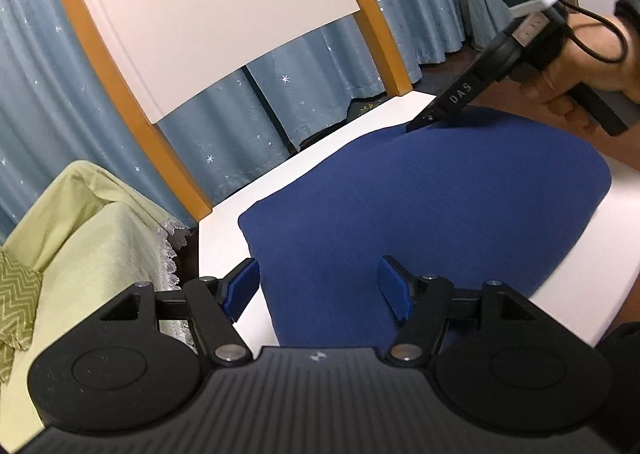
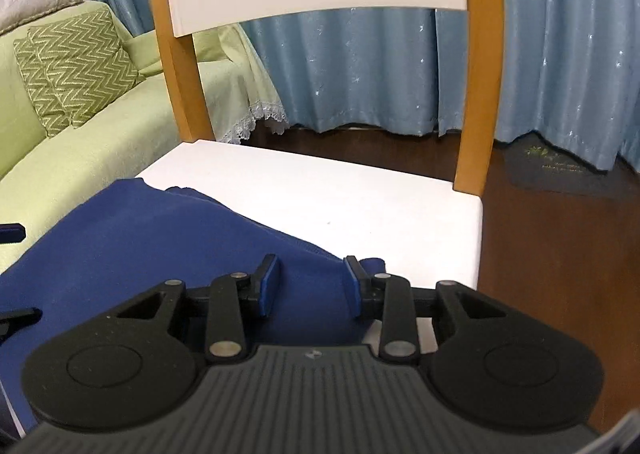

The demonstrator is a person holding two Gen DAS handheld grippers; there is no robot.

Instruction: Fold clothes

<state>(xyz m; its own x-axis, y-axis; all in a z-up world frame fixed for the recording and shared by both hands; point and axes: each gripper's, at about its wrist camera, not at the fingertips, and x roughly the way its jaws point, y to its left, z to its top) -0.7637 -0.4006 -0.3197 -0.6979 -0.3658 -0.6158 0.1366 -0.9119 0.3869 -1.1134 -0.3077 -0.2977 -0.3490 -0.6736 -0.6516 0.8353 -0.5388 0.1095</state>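
a: where is the blue cloth (image 1: 420, 206)?

b: i see it lying flat on the white chair seat (image 2: 340, 198).

a: and my grippers?

b: my left gripper (image 1: 320, 290) is wide open over it. my right gripper (image 2: 310, 284) has cloth between its pads, not squeezed.

Black grippers (image 1: 320, 286) — blue-padded jaws, silver screws, ribbed grey housing.
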